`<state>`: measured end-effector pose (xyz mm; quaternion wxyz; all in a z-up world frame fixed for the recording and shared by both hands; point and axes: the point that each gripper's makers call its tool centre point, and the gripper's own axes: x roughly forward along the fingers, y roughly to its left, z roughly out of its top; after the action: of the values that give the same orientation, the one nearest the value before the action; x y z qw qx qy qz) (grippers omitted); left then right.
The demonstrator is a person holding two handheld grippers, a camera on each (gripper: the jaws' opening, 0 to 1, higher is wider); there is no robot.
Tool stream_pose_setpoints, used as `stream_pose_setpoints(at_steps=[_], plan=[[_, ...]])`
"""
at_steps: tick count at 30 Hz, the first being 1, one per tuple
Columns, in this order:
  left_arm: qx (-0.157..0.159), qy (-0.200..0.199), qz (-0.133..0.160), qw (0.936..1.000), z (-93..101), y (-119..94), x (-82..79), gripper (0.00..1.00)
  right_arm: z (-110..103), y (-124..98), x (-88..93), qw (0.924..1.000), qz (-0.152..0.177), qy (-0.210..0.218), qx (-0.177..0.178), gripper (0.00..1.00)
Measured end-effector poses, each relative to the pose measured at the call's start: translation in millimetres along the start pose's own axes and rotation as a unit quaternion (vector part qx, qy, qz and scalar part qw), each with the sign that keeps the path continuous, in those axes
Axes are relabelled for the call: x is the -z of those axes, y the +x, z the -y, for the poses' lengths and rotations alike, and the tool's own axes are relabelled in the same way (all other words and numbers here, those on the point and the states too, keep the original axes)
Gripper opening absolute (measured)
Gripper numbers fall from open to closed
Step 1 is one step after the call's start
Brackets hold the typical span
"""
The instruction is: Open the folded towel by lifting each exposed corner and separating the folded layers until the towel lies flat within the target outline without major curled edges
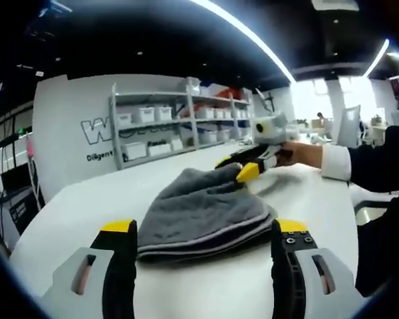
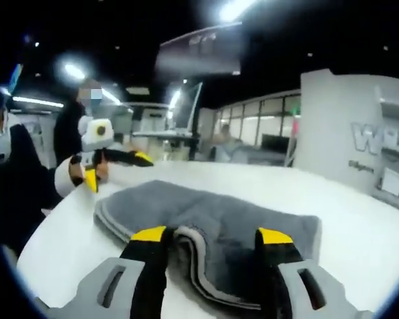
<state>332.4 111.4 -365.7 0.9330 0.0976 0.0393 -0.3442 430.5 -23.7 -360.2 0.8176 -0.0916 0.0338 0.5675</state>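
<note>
Towel [image 1: 203,216] lies folded on the table [image 1: 73,199], at 12 o'clock from both grippers. Left gripper [image 1: 204,232] and right gripper [image 2: 213,234] have jaws spread, pinching nothing. I judge unfolding hasn't started.

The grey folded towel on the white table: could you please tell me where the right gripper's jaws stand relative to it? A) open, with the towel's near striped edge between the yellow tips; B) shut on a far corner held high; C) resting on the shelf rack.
A: in the right gripper view the right gripper is open, its yellow-tipped jaws either side of the grey folded towel edge on the white table.
</note>
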Motion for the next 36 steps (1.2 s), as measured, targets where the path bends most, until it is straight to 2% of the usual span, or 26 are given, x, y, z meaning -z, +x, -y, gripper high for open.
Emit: stream_pose_setpoints(at_steps=[4,8,11,13,15,17,20,23,27,31,36], plan=[[0.003,0.004,-0.001,1.0,4.2,1,-0.6,0.81,16,-12,-17.2,0.9985,0.04,0.015,0.033,0.46],[0.007,0.009,-0.002,0.9999,10.3,4,0.0,0.8,29,-23,-19.7,0.997,0.049,0.021,0.057,0.39],[0.009,0.014,-0.005,0.9998,15.0,5,1.2,0.8,31,-28,-18.3,0.9969,0.046,0.025,0.059,0.35],[0.01,0.018,-0.006,0.9998,15.0,7,0.6,0.8,30,-30,-13.5,0.9977,0.032,0.012,0.059,0.35],[0.011,0.026,-0.001,0.9996,17.1,8,-0.5,0.79,26,-32,-4.5,0.9984,0.003,-0.014,0.055,0.36],[0.011,0.032,0.0,0.9994,22.5,9,-1.2,0.78,23,-33,-2.6,0.9978,-0.006,-0.04,0.053,0.37],[0.013,0.033,-0.003,0.9994,20.6,11,-0.2,0.78,22,-34,-3.8,0.9973,-0.008,-0.048,0.056,0.37],[0.011,0.046,0.001,0.9989,21.1,11,-1.0,0.76,32,-42,-4.5,0.9938,-0.017,-0.074,0.082,0.37],[0.011,0.053,0.0,0.9985,20.1,11,-1.0,0.75,47,-53,-0.2,0.9893,-0.029,-0.082,0.117,0.36],[0.01,0.054,0.0,0.9985,18.2,11,-1.0,0.76,52,-59,6.1,0.9866,-0.045,-0.091,0.128,0.36],[0.001,0.054,-0.001,0.9986,13.0,9,-1.6,0.76,56,-71,16.0,0.9796,-0.073,-0.119,0.144,0.37]])
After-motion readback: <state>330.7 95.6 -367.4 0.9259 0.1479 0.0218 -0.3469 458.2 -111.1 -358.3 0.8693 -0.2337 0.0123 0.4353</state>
